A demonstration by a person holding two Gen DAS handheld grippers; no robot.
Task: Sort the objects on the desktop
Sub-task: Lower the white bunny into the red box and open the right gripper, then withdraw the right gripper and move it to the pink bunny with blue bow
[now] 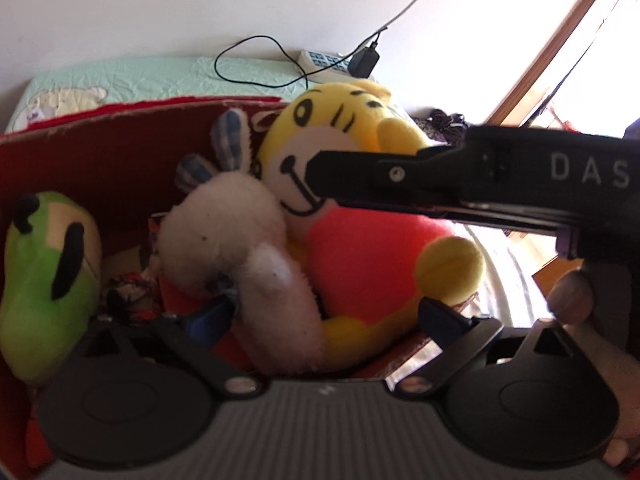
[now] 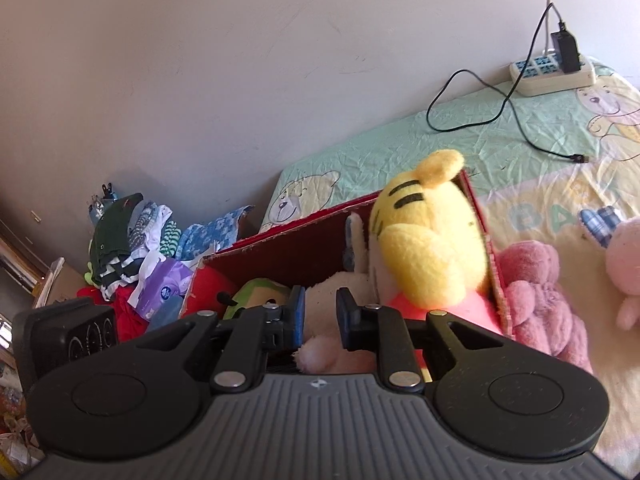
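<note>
A red cardboard box (image 1: 100, 152) holds a yellow tiger plush in a red shirt (image 1: 360, 216), a white rabbit plush with blue checked ears (image 1: 224, 236) and a green plush (image 1: 44, 280). My left gripper (image 1: 328, 312) is open, its fingers either side of the rabbit's white limb, over the box. My right gripper (image 2: 320, 308) hangs over the box (image 2: 288, 248) with a small gap between its fingers above the pale rabbit (image 2: 332, 284); its side also shows in the left wrist view (image 1: 320, 176) against the tiger's face. The tiger (image 2: 432, 240) leans on the box's right wall.
A mauve plush (image 2: 536, 300) and a pink plush with checked ears (image 2: 624, 264) lie on the bed right of the box. A power strip (image 2: 552, 72) with charger and cable sits by the wall. A clothes pile (image 2: 140, 248) and a black device (image 2: 68, 332) lie left.
</note>
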